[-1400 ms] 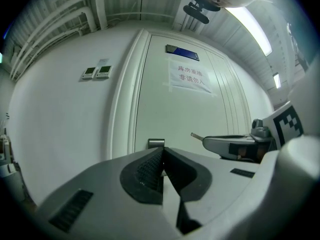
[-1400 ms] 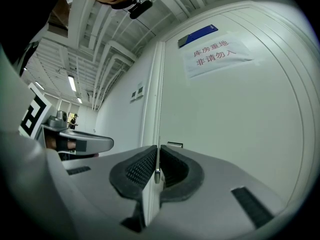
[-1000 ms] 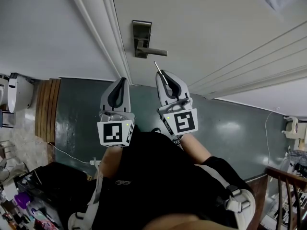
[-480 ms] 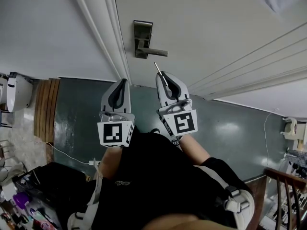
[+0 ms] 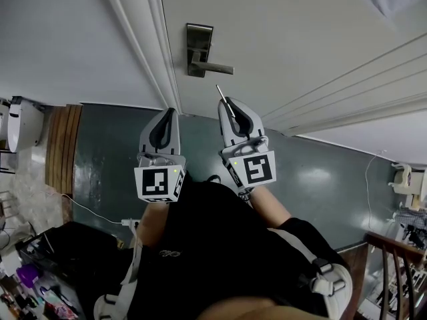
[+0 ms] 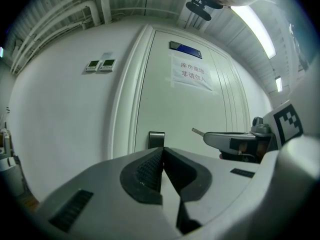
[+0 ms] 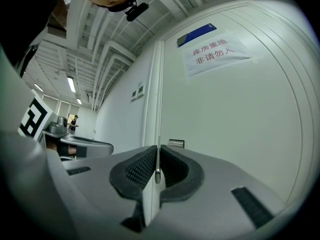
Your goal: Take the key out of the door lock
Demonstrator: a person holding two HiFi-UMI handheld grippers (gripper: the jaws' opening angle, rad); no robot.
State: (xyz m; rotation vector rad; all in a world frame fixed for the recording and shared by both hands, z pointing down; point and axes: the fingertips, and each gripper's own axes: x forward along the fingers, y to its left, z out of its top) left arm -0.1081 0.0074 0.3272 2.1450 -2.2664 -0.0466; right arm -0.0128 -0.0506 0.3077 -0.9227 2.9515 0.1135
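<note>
In the head view, the key (image 5: 219, 92) is seen as a thin silvery blade jutting from the tip of the right gripper (image 5: 225, 103), below the lock plate (image 5: 198, 40) and clear of it, near mid-frame. Only the right gripper view shows it edge-on, pinched between nearly closed jaws. The left gripper (image 5: 171, 113) is seen closed on nothing. A paper notice (image 6: 192, 73) on the door (image 5: 300, 25) is shown only by the gripper views.
</note>
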